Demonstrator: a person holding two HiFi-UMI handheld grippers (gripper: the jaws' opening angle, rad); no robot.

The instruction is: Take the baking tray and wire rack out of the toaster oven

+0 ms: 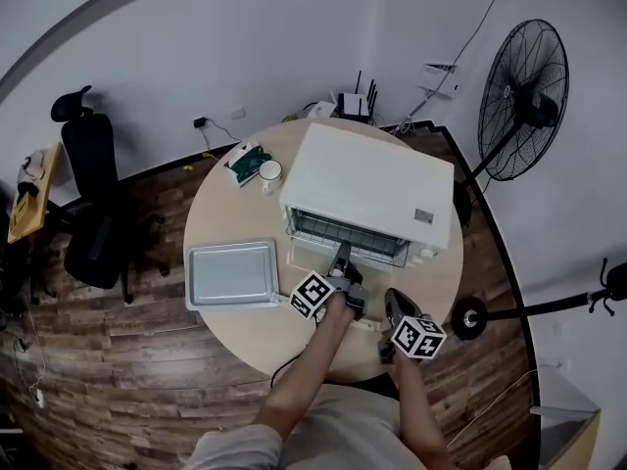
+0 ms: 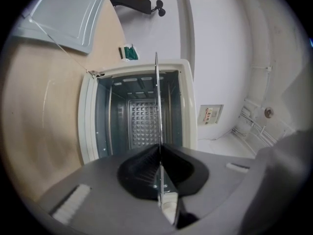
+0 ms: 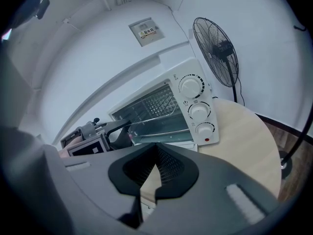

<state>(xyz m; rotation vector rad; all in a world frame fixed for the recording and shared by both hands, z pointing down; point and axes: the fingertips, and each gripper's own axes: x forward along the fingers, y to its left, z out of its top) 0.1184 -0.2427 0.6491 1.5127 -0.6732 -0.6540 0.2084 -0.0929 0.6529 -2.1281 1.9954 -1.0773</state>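
The white toaster oven (image 1: 372,186) stands on the round table (image 1: 220,218) with its glass door (image 3: 156,129) folded down. My left gripper (image 1: 342,256) reaches level into the oven mouth and is shut on the front edge of the wire rack (image 1: 345,233). In the left gripper view the rack (image 2: 157,97) shows edge-on as a thin line running from between the jaws into the cavity. The grey baking tray (image 1: 232,273) lies flat on the table left of the oven. My right gripper (image 1: 392,300) hovers at the front right with its jaws together and nothing in them.
A white mug (image 1: 270,172) and a green packet (image 1: 245,163) sit on the table behind the tray. A standing fan (image 1: 519,101) is to the right, an office chair (image 1: 93,204) to the left. The oven's knobs (image 3: 198,109) face my right gripper (image 3: 156,155).
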